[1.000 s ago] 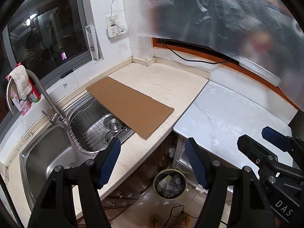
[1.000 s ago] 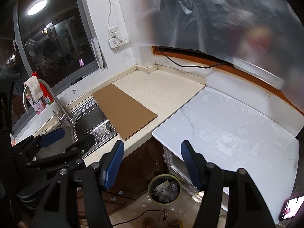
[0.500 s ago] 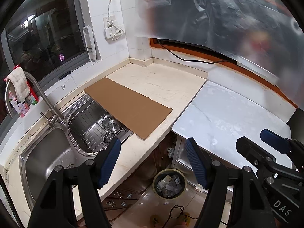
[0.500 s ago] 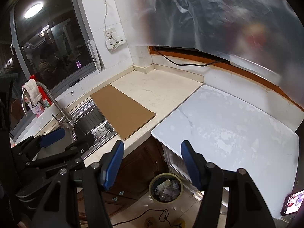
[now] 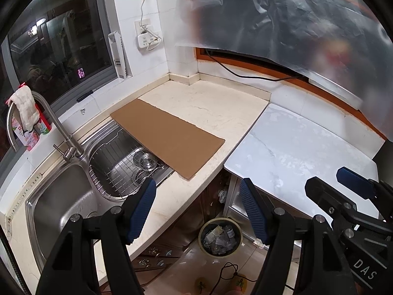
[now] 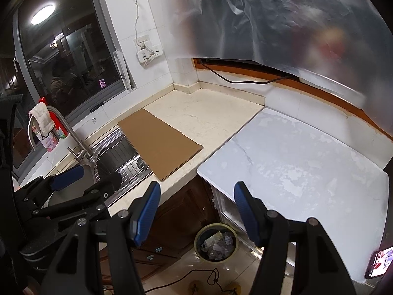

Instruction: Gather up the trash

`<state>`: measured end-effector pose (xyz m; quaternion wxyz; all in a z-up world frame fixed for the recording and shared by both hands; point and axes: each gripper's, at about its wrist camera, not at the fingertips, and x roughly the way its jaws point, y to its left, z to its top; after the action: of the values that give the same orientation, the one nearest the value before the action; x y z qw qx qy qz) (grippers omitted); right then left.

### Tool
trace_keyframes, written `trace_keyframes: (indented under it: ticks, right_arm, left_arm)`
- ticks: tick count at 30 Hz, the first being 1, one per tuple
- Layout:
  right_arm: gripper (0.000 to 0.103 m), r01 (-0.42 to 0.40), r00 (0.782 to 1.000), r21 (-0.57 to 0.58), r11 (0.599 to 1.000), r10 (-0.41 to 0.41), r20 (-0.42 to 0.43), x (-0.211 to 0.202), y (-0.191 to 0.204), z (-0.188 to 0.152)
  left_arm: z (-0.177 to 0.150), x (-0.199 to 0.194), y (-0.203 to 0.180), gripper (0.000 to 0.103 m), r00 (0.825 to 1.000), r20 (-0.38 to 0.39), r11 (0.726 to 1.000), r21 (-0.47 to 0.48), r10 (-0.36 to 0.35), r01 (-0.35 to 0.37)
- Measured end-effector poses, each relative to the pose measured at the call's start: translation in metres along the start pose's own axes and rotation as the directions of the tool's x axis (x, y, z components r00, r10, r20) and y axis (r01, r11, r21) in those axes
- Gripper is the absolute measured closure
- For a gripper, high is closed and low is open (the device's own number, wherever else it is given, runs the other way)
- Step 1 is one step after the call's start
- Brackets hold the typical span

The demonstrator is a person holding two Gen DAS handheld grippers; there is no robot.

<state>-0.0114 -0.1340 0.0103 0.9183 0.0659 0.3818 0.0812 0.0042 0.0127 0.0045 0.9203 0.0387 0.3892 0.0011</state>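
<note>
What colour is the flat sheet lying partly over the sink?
Plain brown, the cardboard sheet has no print; the left wrist view shows it best.

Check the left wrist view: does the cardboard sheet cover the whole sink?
No, the cardboard sheet overlaps only one edge of the sink's rack basin, leaving the wire rack and the other basin exposed.

Both cameras are looking down at a slant, from above and in front of the kitchen corner. The left wrist view is sitting more to the left, with the sink (image 5: 61,204) at 8 o'clock. The right wrist view is sitting more to the right, with the white surface (image 6: 307,162) filling 3 o'clock. Both views are sharing the cardboard sheet (image 5: 167,135) near the middle and the trash bin (image 6: 216,242) at 6 o'clock, well below.
</note>
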Motion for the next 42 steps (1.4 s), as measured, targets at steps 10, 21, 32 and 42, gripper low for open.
trace_keyframes:
  ticks: [10,21,32,42]
  right_arm:
    - [0.040,-0.002,1.000,0.000,1.000,0.002,-0.006,0.003,0.003,0.000]
    - [0.040,0.007,1.000,0.009,1.000,-0.007,-0.009,0.006,0.005,-0.002]
    - [0.040,0.026,1.000,0.036,0.999,-0.025,-0.017,0.008,0.007,-0.009]
    - [0.040,0.036,0.999,0.049,0.998,-0.035,-0.014,0.008,0.008,-0.009]
  left_arm:
    - [-0.001,0.003,0.003,0.034,1.000,-0.009,1.000,-0.008,-0.003,0.003]
    - [-0.001,0.008,0.002,0.034,1.000,-0.019,1.000,0.001,-0.018,0.018]
    - [-0.001,0.015,0.002,0.034,0.999,-0.031,0.999,0.015,-0.034,0.035]
    - [0.001,0.017,0.000,0.034,0.999,-0.028,0.999,0.021,-0.036,0.037]
